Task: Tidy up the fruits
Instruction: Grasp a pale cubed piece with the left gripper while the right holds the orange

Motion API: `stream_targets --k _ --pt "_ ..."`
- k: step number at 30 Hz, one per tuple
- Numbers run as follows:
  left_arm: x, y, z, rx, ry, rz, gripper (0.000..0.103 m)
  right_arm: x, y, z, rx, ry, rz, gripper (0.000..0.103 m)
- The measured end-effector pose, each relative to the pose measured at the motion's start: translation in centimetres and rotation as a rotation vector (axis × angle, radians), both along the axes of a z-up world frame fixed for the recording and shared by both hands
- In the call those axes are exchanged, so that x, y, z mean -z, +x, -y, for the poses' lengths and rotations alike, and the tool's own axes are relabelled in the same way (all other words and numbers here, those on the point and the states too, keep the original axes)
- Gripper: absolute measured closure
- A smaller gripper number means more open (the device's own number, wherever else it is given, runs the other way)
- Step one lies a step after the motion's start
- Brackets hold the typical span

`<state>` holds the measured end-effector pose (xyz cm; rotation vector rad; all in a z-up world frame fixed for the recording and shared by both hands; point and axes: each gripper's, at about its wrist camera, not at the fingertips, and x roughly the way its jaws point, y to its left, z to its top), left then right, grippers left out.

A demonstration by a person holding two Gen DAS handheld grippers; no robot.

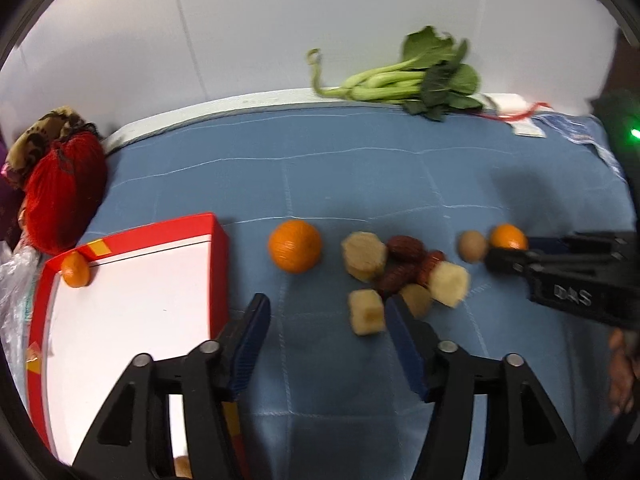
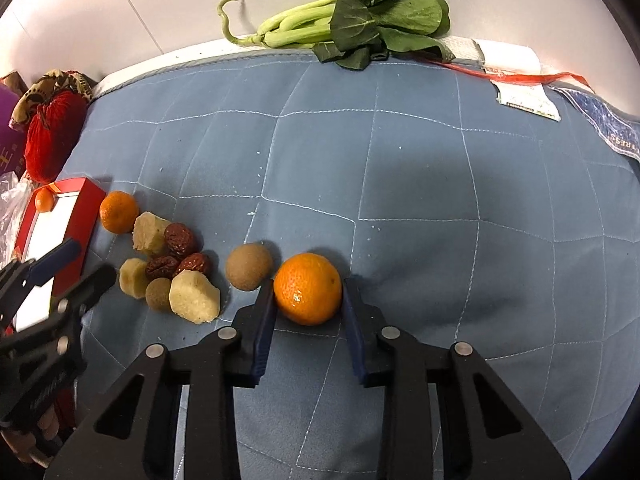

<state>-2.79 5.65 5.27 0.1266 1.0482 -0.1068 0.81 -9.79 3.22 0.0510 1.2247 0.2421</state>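
Observation:
My right gripper (image 2: 307, 286) is shut on a tangerine (image 2: 308, 300) that sits on the blue quilted cloth (image 2: 440, 180), one pad against each side. A brown longan (image 2: 249, 266) lies just left of it. Further left is a heap of pale cut chunks (image 2: 194, 296), red dates (image 2: 180, 238) and a second tangerine (image 1: 295, 245). My left gripper (image 1: 327, 301) hangs open over bare cloth between that tangerine and the chunks (image 1: 366, 312), holding nothing. A red box with a white inside (image 1: 218, 236) stands at the left, with a small tangerine (image 1: 75, 270) in its far corner.
Leafy greens (image 2: 348, 20) lie at the cloth's far edge by the white wall. A red mesh bag (image 1: 64, 196) and crumpled plastic (image 1: 16, 272) sit left of the box. Paper labels (image 2: 520, 92) lie at the far right. A hand (image 1: 622, 372) shows at the right edge.

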Motion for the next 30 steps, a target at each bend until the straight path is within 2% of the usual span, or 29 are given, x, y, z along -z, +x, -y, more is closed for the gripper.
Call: stream_targets --k 4,10,15,17,20,22,30 --pt "-0.2 -0.2 0.4 0.027 -0.007 0.016 0.039 0.1 0.1 -0.2 -0.003 -0.004 -0.003 0.073" --pt "1.4 0.8 0.9 0.018 0.022 -0.032 0.04 0.2 0.0 -0.2 -0.006 -0.007 -0.002 0.073" --pt "2.8 1.8 0.1 -0.012 -0.013 -0.082 0.057 0.3 0.0 -0.2 -0.003 -0.001 -0.004 0.073" --pt "3.0 1.8 0.0 -0.007 -0.054 -0.083 0.07 0.3 -0.1 -0.2 -0.002 -0.002 -0.004 0.073" --pt "3.0 1.6 0.5 0.022 -0.074 -0.084 0.083 0.3 -0.1 -0.2 -0.006 -0.005 0.001 0.073" --pt "3.0 1.5 0.8 0.038 -0.076 -0.083 0.086 0.2 -0.2 -0.2 -0.006 -0.009 0.005 0.073" --pt "2.4 1.2 0.8 0.053 -0.091 -0.07 0.087 -0.9 -0.4 0.6 0.029 0.017 0.029 0.074"
